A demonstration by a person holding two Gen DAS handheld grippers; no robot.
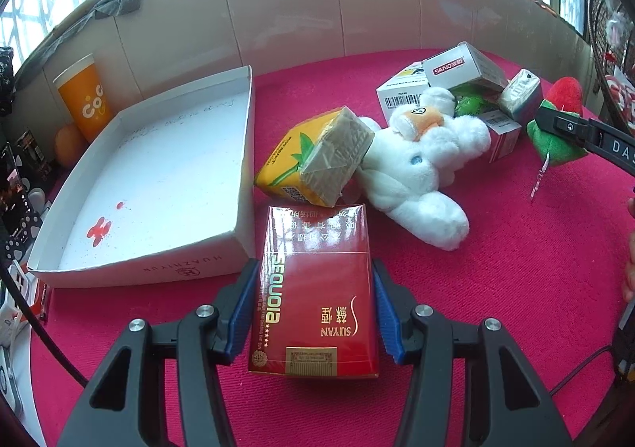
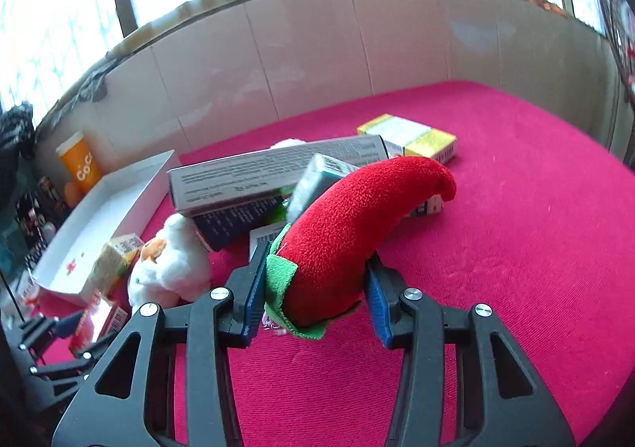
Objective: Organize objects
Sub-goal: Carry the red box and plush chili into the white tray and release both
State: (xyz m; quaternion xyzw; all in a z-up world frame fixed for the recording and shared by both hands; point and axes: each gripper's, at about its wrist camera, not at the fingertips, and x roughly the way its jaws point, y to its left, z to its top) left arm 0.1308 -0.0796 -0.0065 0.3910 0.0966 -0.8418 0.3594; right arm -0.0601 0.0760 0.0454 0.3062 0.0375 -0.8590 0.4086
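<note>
My left gripper point(image 1: 313, 288) is shut on a red Sequoia cigarette pack point(image 1: 313, 288), held just right of the white box lid point(image 1: 158, 185) on the pink cloth. My right gripper point(image 2: 315, 284) is shut on a red plush chili with a green cap point(image 2: 349, 233); it also shows in the left wrist view point(image 1: 557, 121). A yellow tissue pack point(image 1: 317, 157) and a white plush toy point(image 1: 420, 169) lie ahead of the left gripper. The left gripper with the red pack shows in the right wrist view point(image 2: 95, 320).
Several small cartons point(image 1: 456, 78) are piled behind the plush toy, and a yellow-white carton point(image 2: 408, 137) lies further back. An orange paper cup point(image 1: 83, 98) stands by the tiled wall. Clutter point(image 1: 16, 185) sits off the table's left edge.
</note>
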